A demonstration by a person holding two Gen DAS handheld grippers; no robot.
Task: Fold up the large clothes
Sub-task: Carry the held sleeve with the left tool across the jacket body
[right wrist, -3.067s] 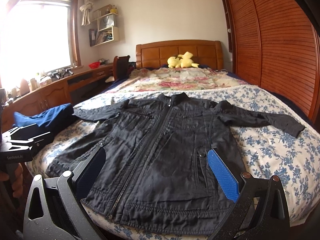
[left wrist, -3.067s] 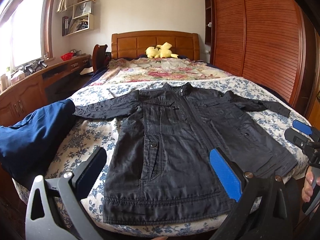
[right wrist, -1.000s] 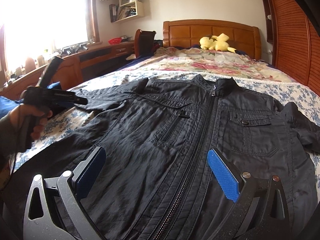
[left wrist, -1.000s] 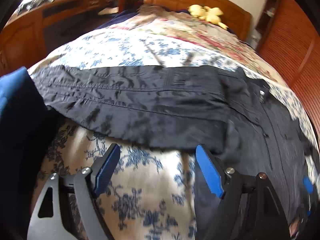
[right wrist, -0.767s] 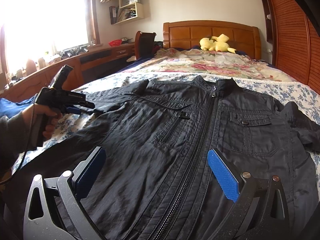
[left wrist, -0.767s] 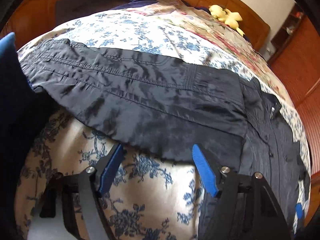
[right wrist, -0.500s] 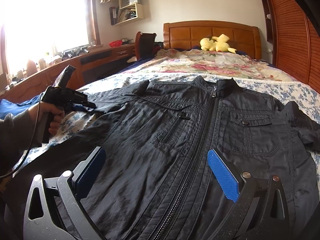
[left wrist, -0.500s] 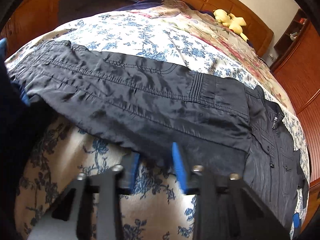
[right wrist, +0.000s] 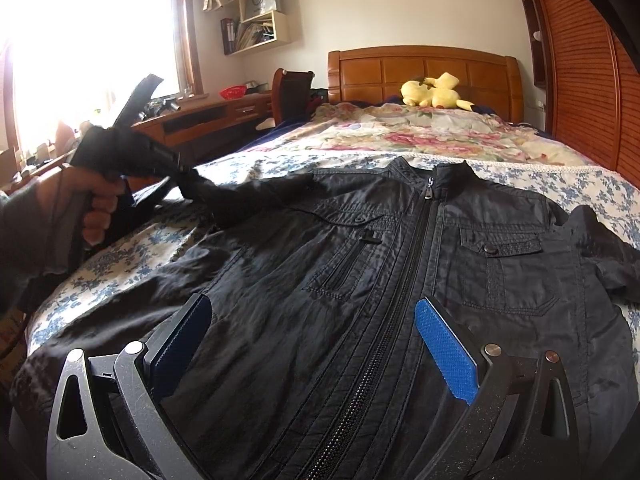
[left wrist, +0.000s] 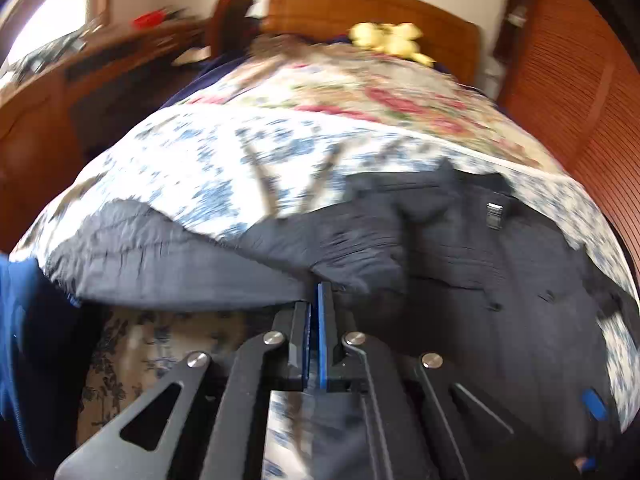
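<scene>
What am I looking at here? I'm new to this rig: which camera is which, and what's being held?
There is no robot arm. A person holds a two-finger gripper in each hand, and each gripper has a fisheye camera looking forward along its fingers.

The blurred picture is from the left gripper. Its jaws have just been closing and now pinch the lower edge of the jacket's sleeve.

The sharp picture is from the right gripper. It is open above the jacket, holding nothing. At its left you see the person's hand with the left gripper, lifting the sleeve off the bed.

The jacket lies zipped, front up. A yellow plush toy sits by the headboard.
</scene>
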